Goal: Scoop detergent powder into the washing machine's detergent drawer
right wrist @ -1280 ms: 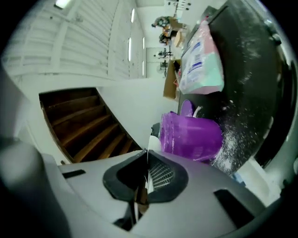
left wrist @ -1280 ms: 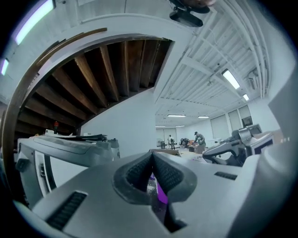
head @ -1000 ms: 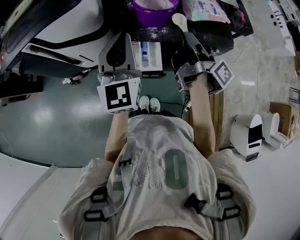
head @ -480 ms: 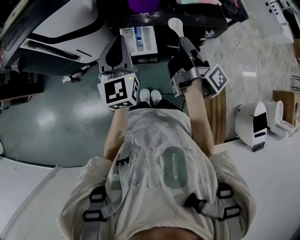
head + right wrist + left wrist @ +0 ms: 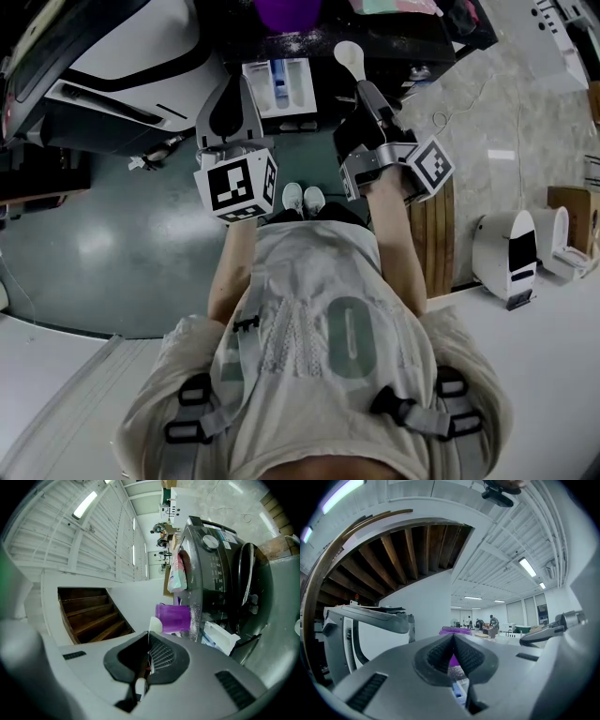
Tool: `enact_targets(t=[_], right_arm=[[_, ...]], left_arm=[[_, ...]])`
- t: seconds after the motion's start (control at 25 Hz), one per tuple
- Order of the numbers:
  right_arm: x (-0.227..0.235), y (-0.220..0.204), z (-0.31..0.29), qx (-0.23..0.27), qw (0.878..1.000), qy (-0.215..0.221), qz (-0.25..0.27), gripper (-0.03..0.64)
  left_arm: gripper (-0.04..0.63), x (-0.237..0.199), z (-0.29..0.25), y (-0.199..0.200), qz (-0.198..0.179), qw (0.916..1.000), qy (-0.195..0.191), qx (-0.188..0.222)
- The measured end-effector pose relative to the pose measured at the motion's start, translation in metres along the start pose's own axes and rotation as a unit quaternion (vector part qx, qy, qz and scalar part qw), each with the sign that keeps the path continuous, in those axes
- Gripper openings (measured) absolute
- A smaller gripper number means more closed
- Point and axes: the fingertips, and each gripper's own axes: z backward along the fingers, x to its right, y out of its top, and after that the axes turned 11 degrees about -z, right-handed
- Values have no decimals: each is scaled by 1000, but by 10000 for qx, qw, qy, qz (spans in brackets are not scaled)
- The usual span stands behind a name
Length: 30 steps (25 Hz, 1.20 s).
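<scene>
White spoon [image 5: 350, 55] clamped in right tongs [image 5: 367, 93] | left tongs [image 5: 240, 94] closed, empty | drawer [image 5: 278, 85] between them

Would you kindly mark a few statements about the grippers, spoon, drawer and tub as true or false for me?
1. The right gripper holds a white spoon. True.
2. The left gripper has its jaws wide apart. False: they are together, with nothing between them.
3. The detergent drawer is pulled open. True.
4. The tub is green. False: it is purple.
</scene>
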Motion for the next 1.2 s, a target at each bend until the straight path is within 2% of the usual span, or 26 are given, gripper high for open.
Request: enact_targets(t=[0.16,0.72,1.2], right_arm=[[8,-7,-11,-218,9997,-6,65,9],[85,-51,-64,-1027,9924,-675,-28,9],[113,-91,-89,-1503,9845,-895,-95,9]], left_arm=[[20,-9,-2,-2,-32,9999,155,36],[20,-54,-3,-39,-101,9986,493,-176],[20,-94,3,-62,-54,9958,848,-352]])
